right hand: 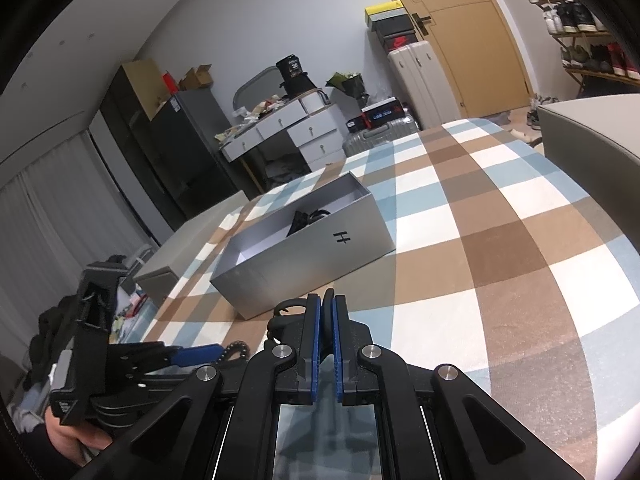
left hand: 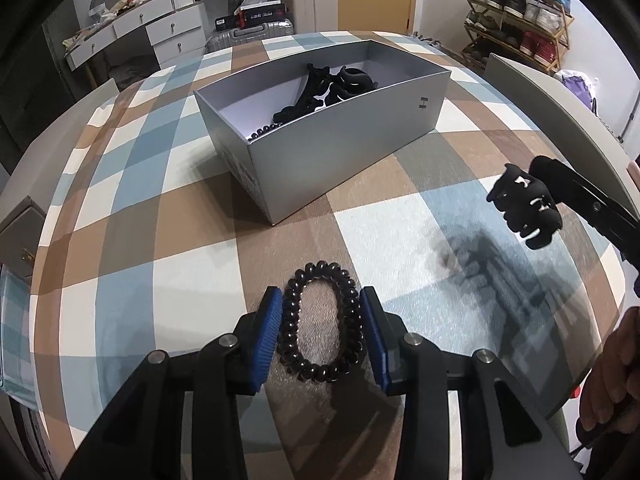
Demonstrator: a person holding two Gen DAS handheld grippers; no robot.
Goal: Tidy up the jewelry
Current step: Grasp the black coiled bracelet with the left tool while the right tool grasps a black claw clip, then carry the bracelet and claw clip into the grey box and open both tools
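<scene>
The left gripper (left hand: pixel 322 320) has its blue pads pressed against both sides of a black spiral hair tie (left hand: pixel 320 324) lying on the checked tablecloth (left hand: pixel 180 280). The right gripper (right hand: pixel 329 308), closed tight, holds a black claw clip (left hand: pixel 524 208) in the air to the right. Beyond them stands the open grey box (left hand: pixel 344 148), with more black clips (left hand: pixel 320 88) inside.

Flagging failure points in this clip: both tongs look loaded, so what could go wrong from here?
1. The left tongs pinch the springy coil hair tie only at its sides; it could squirm out on the lift.
2. The claw clip hangs from the right tongs clear of the grey box; a slip would land it on the checked cloth.
</scene>
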